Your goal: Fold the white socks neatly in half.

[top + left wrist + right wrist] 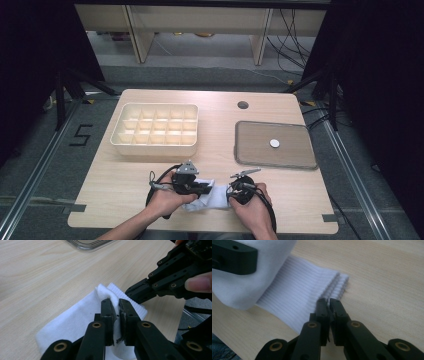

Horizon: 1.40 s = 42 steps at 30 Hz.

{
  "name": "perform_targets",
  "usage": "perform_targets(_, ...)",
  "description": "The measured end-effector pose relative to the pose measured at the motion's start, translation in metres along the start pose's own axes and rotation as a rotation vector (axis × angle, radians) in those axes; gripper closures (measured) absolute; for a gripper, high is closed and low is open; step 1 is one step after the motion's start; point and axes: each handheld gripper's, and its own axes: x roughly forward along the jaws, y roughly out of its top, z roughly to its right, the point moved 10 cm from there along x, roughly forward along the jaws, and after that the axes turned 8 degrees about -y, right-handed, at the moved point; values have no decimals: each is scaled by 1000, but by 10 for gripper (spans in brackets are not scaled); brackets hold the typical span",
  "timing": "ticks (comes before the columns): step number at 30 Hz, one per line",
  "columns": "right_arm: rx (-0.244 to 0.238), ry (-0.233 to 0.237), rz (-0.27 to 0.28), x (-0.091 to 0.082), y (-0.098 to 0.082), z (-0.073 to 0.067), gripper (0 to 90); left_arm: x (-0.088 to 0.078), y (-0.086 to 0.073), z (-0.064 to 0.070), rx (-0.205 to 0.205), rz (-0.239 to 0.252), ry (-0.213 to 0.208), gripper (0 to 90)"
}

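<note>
A white sock lies on the near middle of the counter, between the person's two hands. The left gripper has its jaws nearly closed on a raised pinch of the sock's smooth fabric, close to the ribbed cuff. The right gripper is likewise nearly closed, clamped on the edge of that cuff, where several ribbed layers sit stacked on one another. Both grips look secure, so the picking-up stage seems done, and the stacked layers suggest folding or rolling is under way, though how far I cannot tell. Still ahead, by my reading, is finishing the fold and stowing the sock. The divided cream organiser box on the far left has every compartment empty, and the clear tray on the far right holds a small white disc.
</note>
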Motion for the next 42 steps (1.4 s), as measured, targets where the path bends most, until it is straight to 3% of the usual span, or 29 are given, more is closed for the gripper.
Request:
perform_targets(20,-16,5,13,1,0,0,861,16,-1,1,11,-35,-4,817)
perform_targets(23,11,-4,4,1,0,-1,860,18,0,1,6,-35,-1,813)
perform_targets(24,-20,-24,0,2,-1,4,860,19,0,1,8,-36,-4,810)
perform_targets(25,-20,-24,0,2,-1,4,860,20,0,0,4,-38,-3,810)
perform_targets(35,16,3,4,0,0,-2,849,27,-1,1,3,-45,-9,808)
perform_targets(42,7,5,10,1,0,-1,842,33,1,1,8,-37,-20,784)
